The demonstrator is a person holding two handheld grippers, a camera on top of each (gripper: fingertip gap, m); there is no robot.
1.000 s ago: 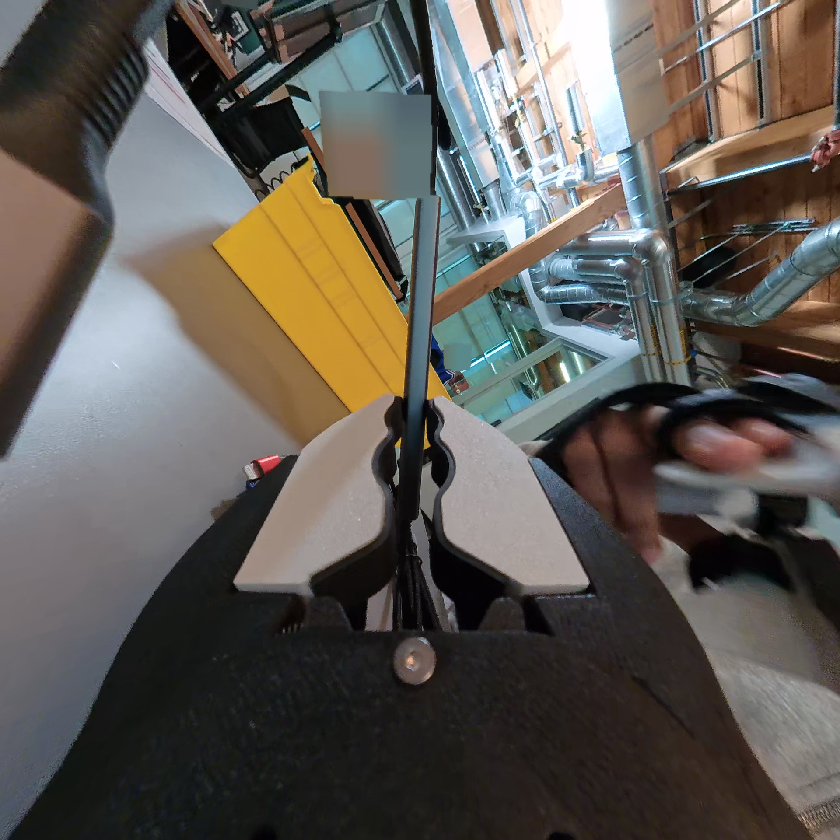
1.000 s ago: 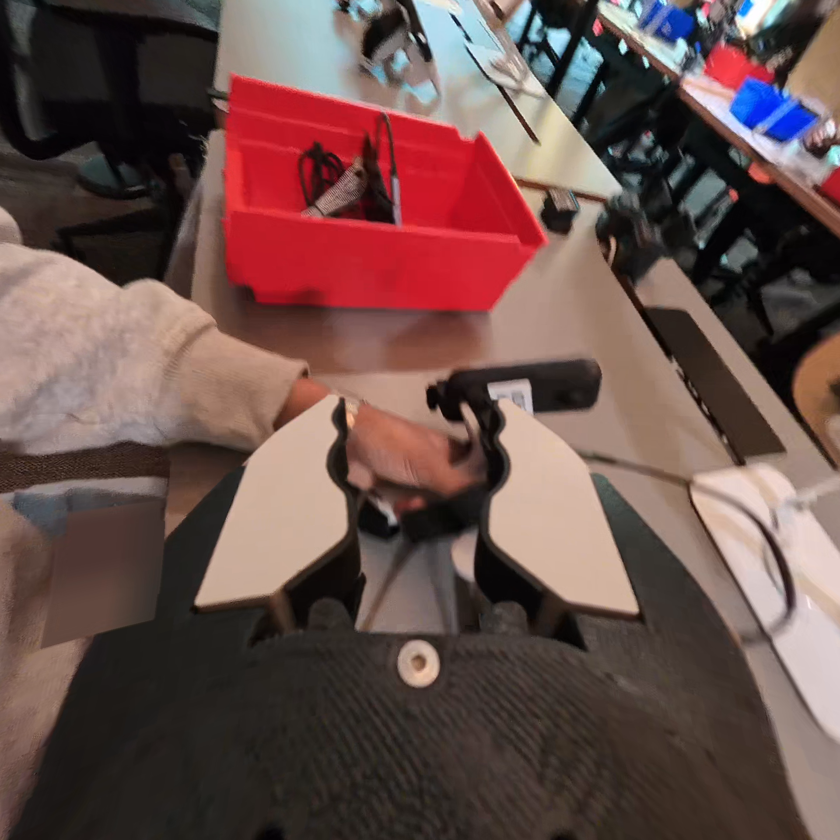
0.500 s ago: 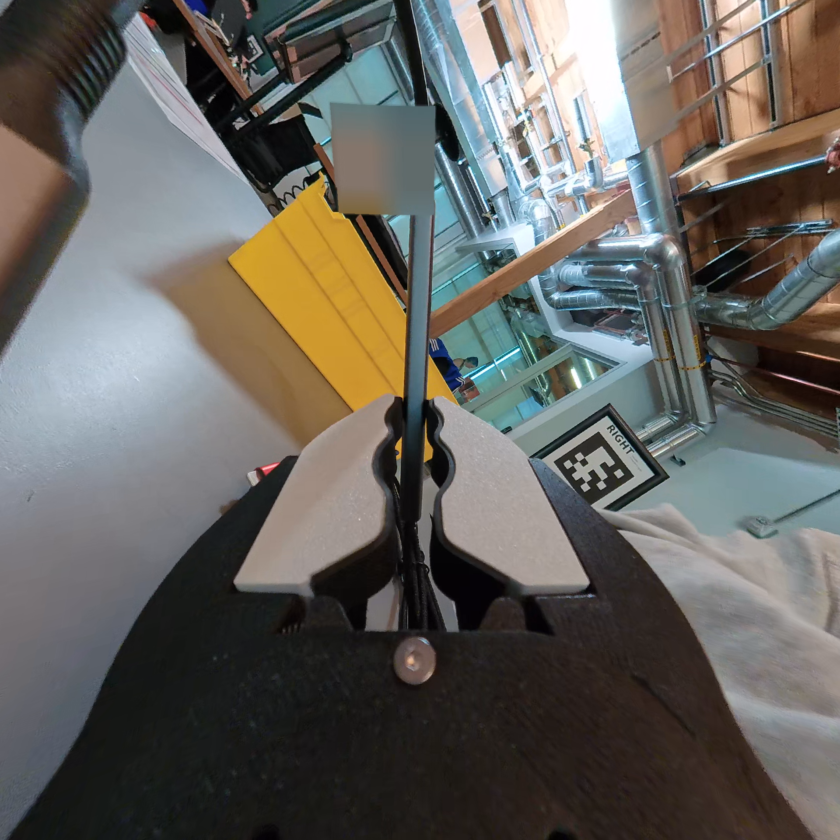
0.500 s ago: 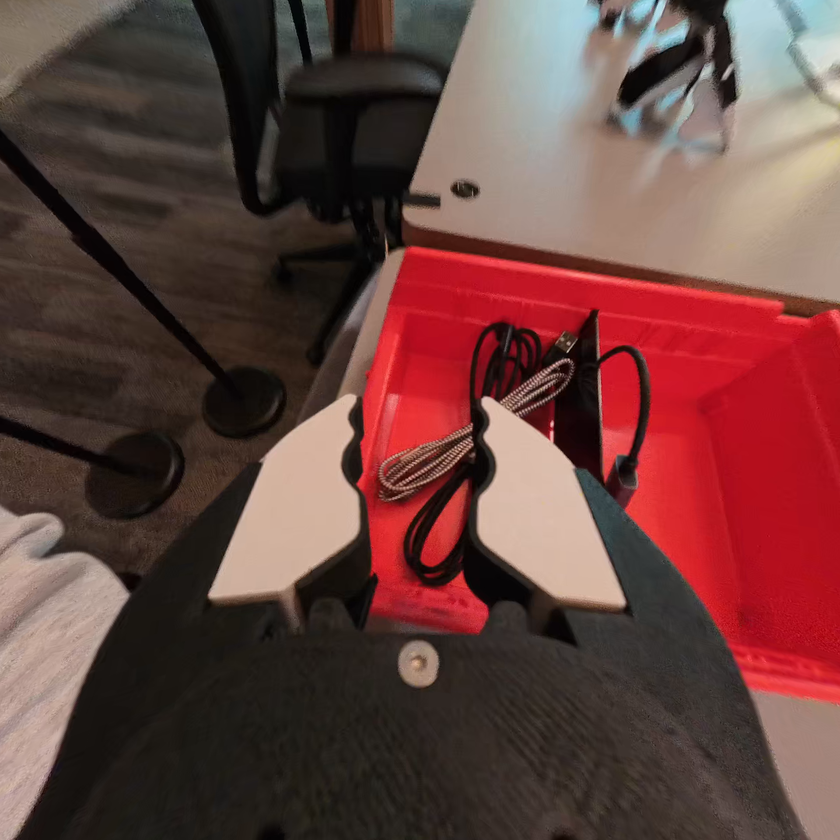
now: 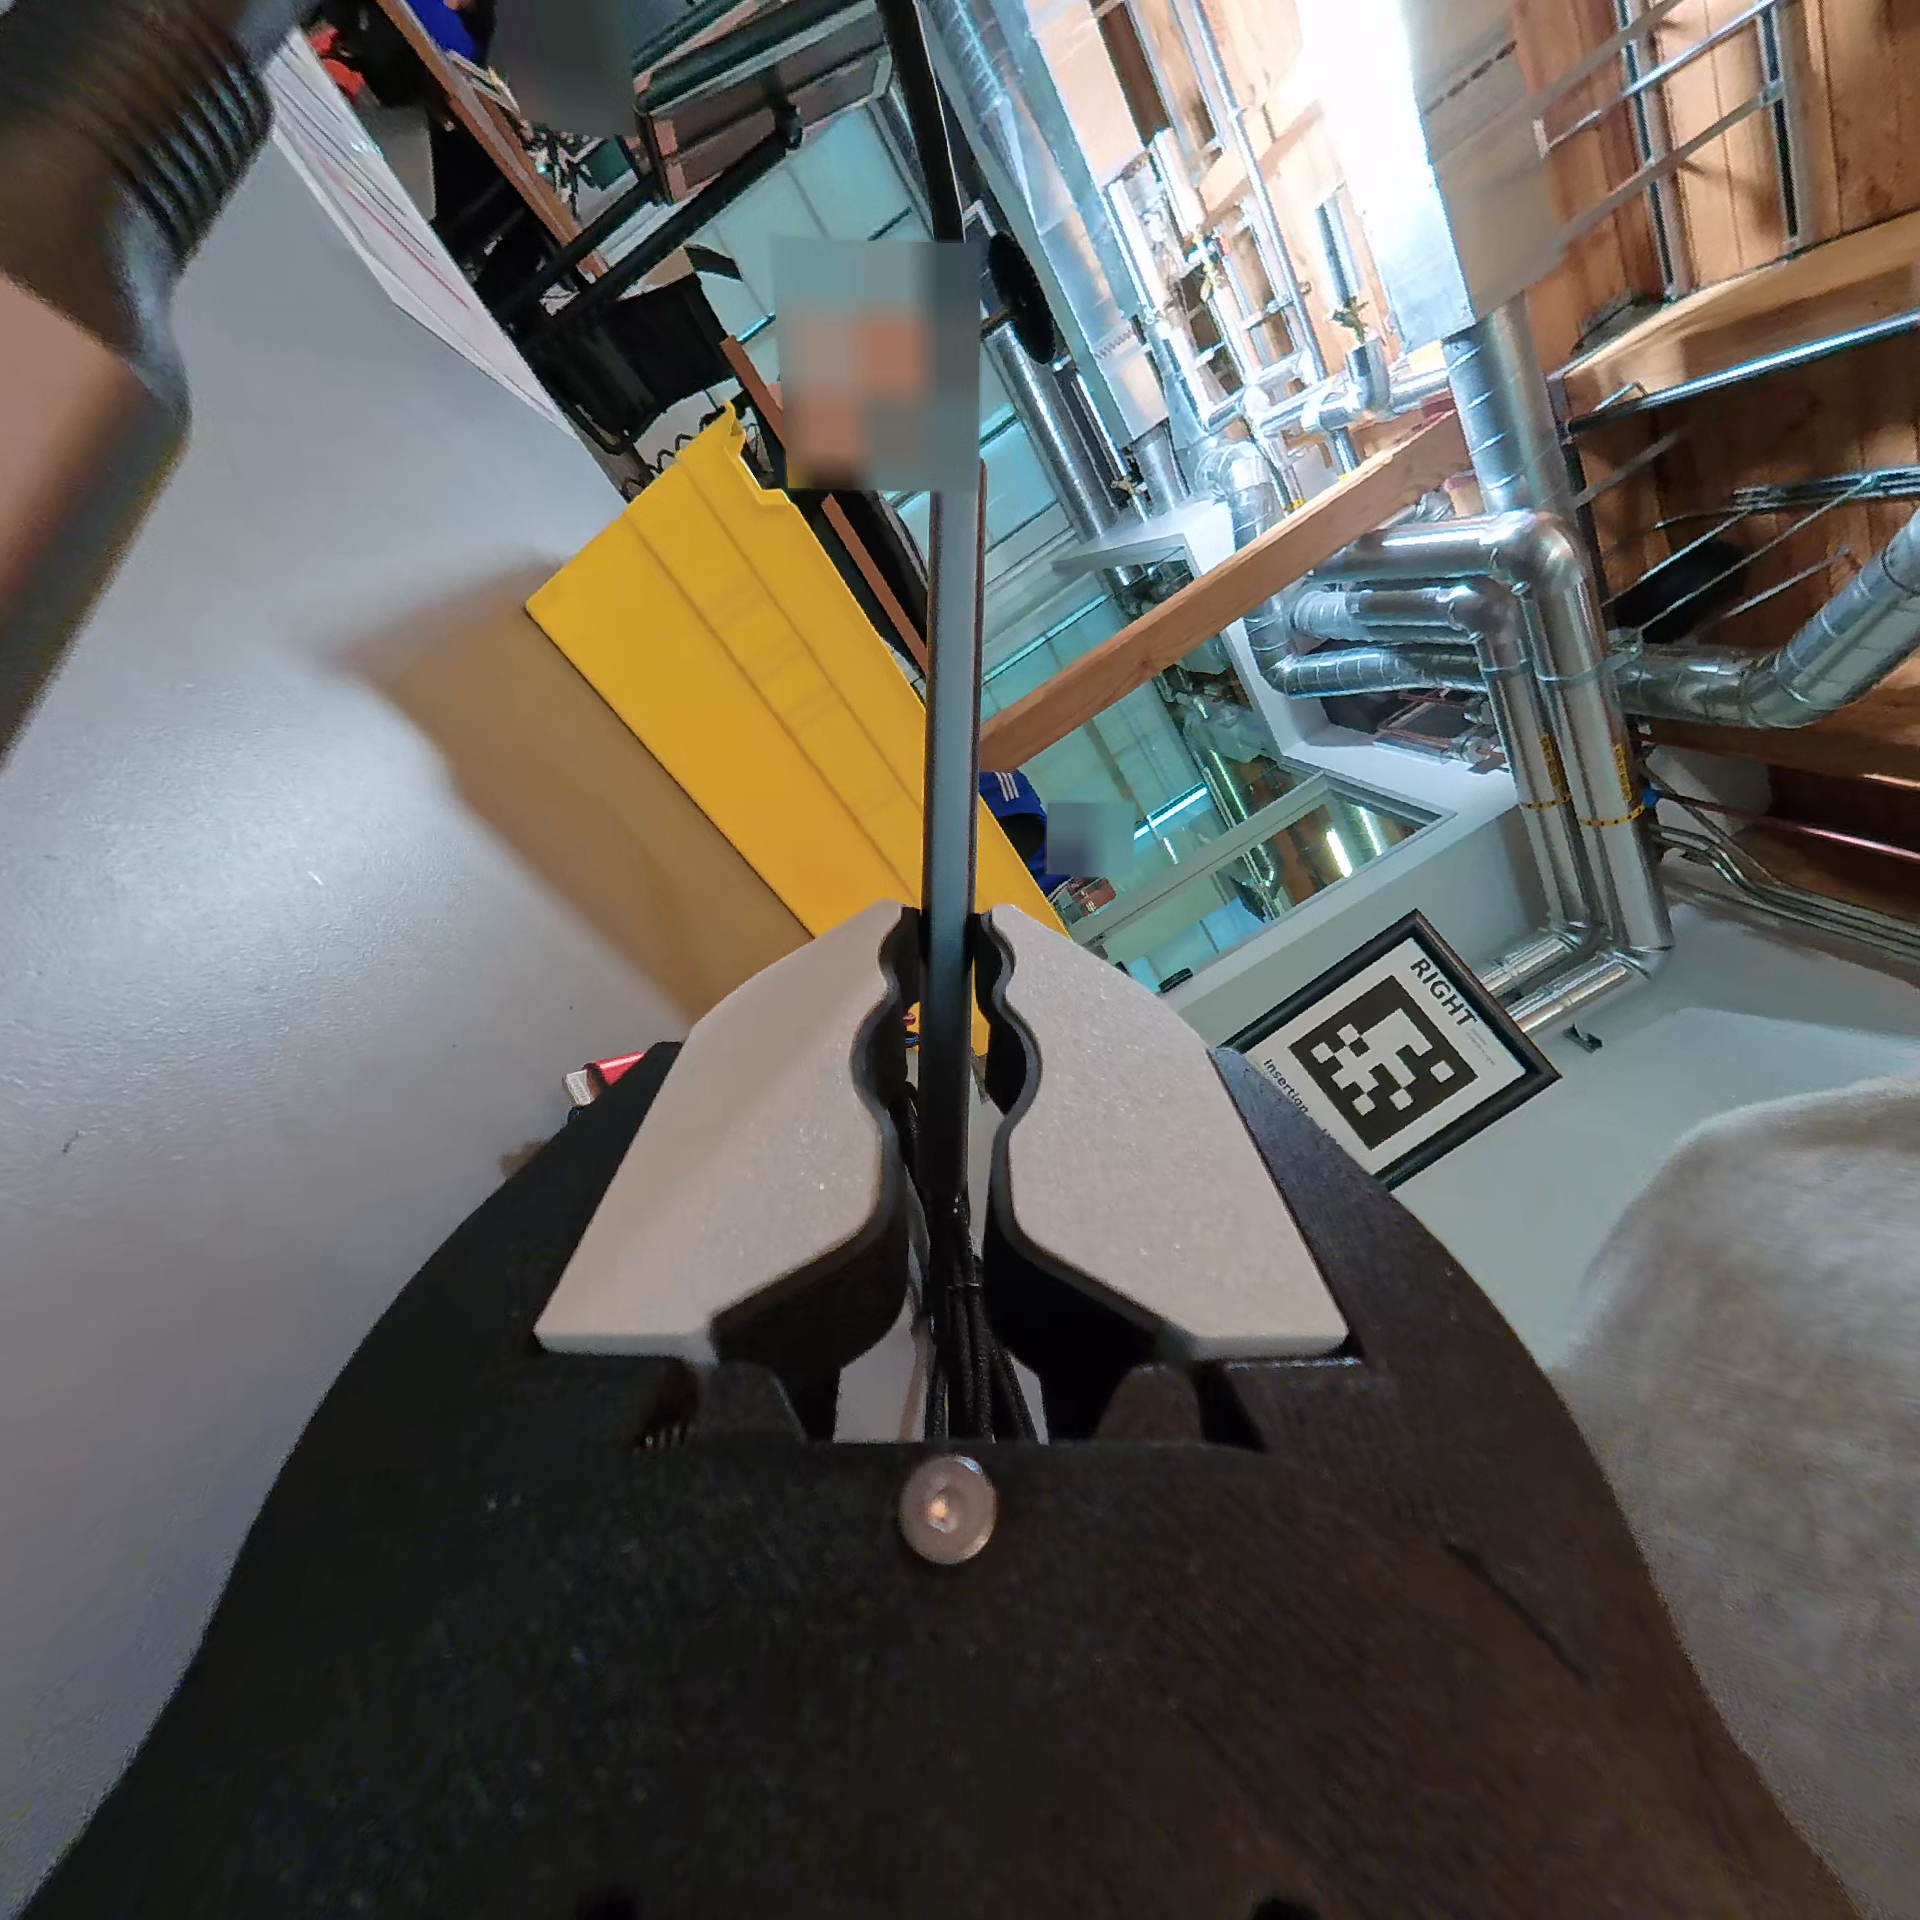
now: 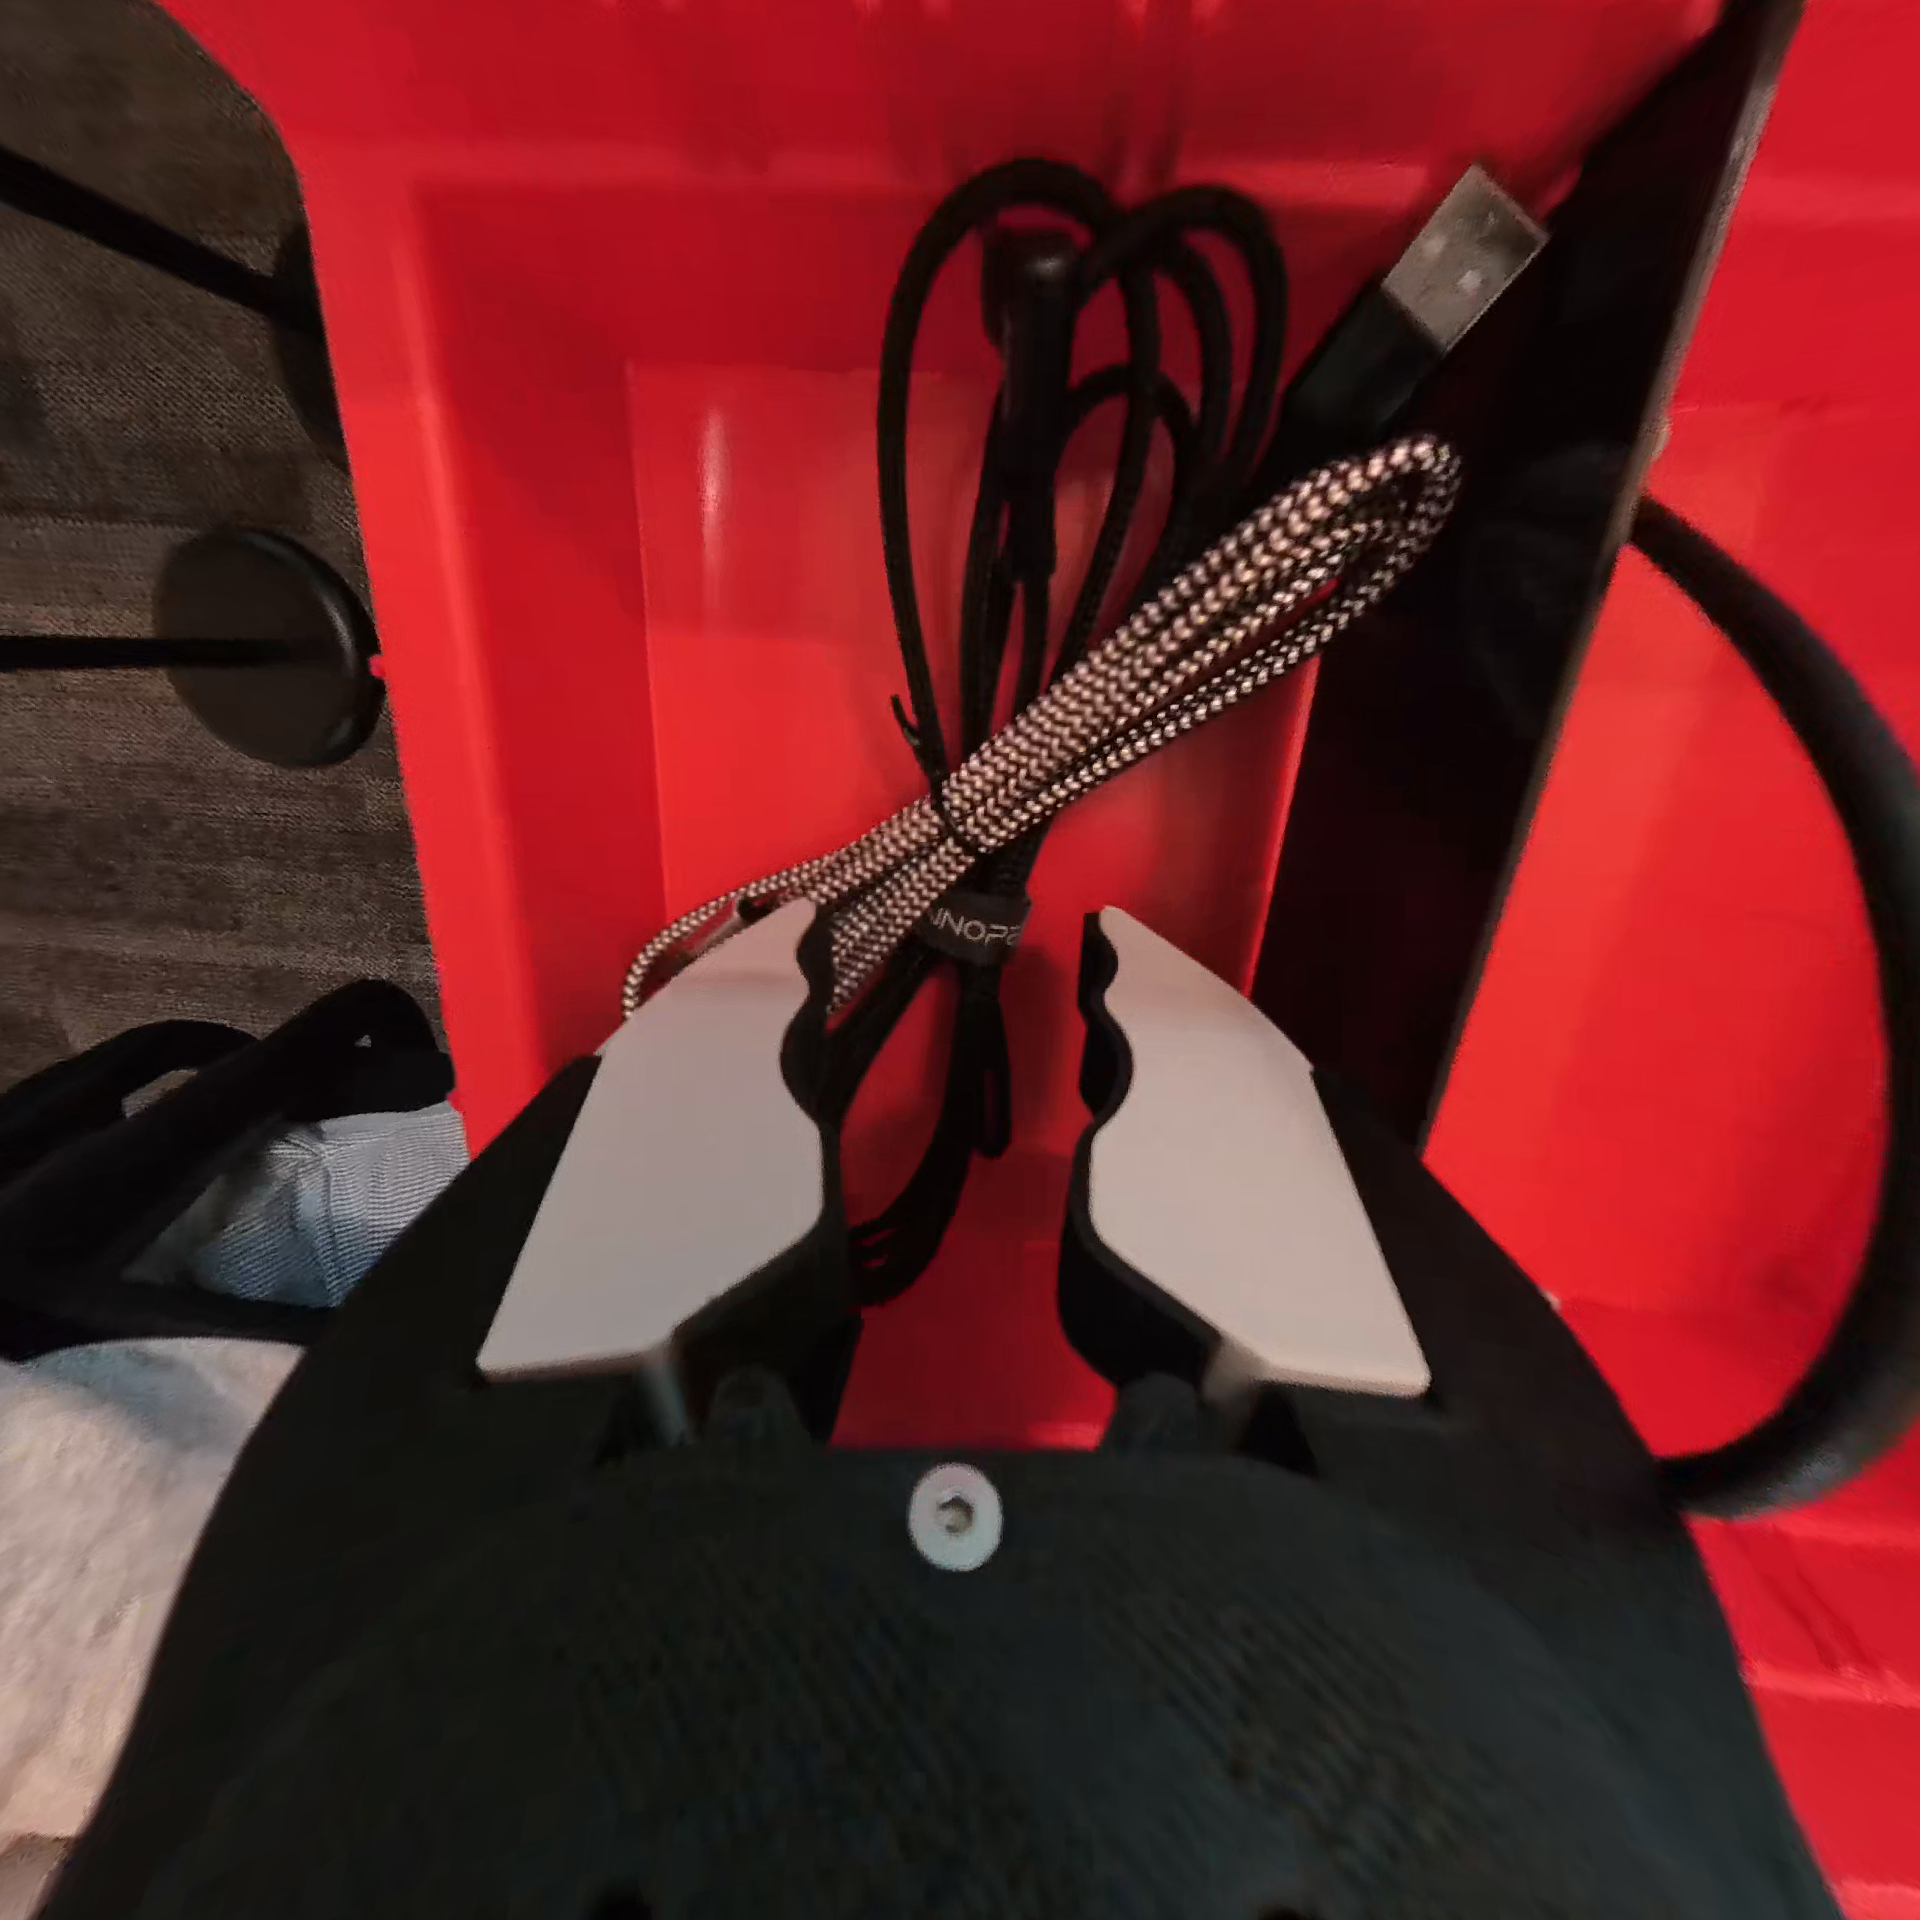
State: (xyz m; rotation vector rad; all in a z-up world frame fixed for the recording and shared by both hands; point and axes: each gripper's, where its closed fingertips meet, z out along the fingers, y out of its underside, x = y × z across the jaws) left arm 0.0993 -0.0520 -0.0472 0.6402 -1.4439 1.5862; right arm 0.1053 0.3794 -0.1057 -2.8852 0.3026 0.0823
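My left gripper [image 5: 948, 925] is shut on a thin black flat plate [image 5: 951, 675], seen edge-on and running straight out past the fingertips. Black cords sit between the jaws behind it. My right gripper [image 6: 945, 930] is open and reaches into a red bin [image 6: 520, 416]. Its fingertips straddle a strapped bundle made of a black-and-white braided cable [image 6: 1195, 623] and a black braided cable [image 6: 997, 416]. I cannot tell whether the pads touch the bundle. A USB plug [image 6: 1455, 260] lies at the bin's far side, beside an upright black panel [image 6: 1507, 623].
A yellow bin [image 5: 748, 644] lies on the grey table [image 5: 260, 831] beyond the left gripper. A framed black-and-white marker card [image 5: 1382, 1049] and a pale sleeve [image 5: 1714, 1351] are to its right. A thick black cable [image 6: 1818, 831] loops in the red bin's right part. A round stand base [image 6: 270, 655] is on the floor. There is about 45 cm between the tips of the two grippers.
My right gripper swung from over the person's hand to the red bin and dropped close to the cable bundle. The left gripper stayed shut on the plate. The gloved hand left its view.
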